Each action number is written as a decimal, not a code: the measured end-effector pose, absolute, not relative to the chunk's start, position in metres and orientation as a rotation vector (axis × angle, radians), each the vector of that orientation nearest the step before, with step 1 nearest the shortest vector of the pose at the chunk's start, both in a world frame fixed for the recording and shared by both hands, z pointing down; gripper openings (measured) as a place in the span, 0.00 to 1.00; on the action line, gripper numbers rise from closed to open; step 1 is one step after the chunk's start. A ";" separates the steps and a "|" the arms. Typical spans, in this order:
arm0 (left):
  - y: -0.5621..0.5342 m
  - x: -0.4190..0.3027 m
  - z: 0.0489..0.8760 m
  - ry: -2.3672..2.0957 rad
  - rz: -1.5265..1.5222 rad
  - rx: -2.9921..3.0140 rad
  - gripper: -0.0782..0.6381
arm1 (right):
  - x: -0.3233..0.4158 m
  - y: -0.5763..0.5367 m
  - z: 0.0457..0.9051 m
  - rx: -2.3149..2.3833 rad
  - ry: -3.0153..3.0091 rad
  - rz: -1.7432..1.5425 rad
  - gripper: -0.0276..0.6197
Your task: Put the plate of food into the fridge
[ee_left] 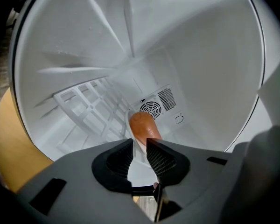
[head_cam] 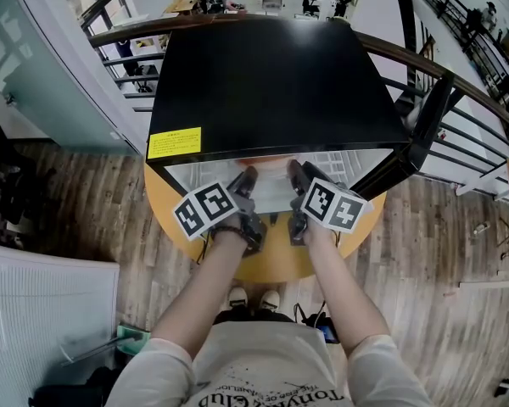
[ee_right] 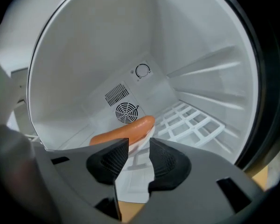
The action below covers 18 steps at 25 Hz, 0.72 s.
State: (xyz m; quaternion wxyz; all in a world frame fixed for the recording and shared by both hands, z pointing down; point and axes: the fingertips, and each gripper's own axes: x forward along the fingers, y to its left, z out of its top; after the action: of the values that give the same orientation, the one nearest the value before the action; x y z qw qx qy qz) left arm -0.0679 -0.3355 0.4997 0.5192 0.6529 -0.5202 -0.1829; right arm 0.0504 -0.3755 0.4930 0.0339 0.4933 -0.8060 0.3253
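Note:
A small black fridge (head_cam: 263, 83) stands open on a round yellow table (head_cam: 276, 261). Inside, on its white floor, a white plate (ee_right: 145, 136) carries an orange sausage (ee_right: 123, 132). My left gripper (ee_left: 139, 154) reaches in from the left, shut on the plate's rim (ee_left: 139, 157), with the sausage (ee_left: 142, 125) just past its pads. My right gripper (ee_right: 139, 155) is open at the plate's near edge, and its pads stand apart from the rim. In the head view both grippers, left (head_cam: 248, 176) and right (head_cam: 295, 170), point into the fridge mouth.
A white wire shelf (ee_right: 191, 122) and a round fan vent (ee_right: 126, 112) line the back of the fridge. The black door (head_cam: 424, 134) hangs open at the right. A curved railing (head_cam: 127, 32) runs behind the fridge. Wooden floor surrounds the table.

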 end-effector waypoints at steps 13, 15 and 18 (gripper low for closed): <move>-0.329 -0.069 0.502 -1.268 -0.346 1.617 0.24 | 0.059 -0.377 0.495 1.531 -2.466 0.925 0.27; -0.326 -0.068 0.503 -1.264 -0.331 1.629 0.24 | 0.057 -0.377 0.498 1.528 -2.469 0.930 0.27; -0.323 -0.068 0.505 -1.263 -0.302 1.653 0.24 | 0.058 -0.377 0.496 1.547 -2.459 0.912 0.27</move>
State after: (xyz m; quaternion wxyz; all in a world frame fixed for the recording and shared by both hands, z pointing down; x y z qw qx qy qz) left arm -0.0680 -0.3227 0.5045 0.4968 0.6824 -0.5214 -0.1249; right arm 0.0585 -0.3768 0.4958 0.0484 0.5075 -0.8066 0.2993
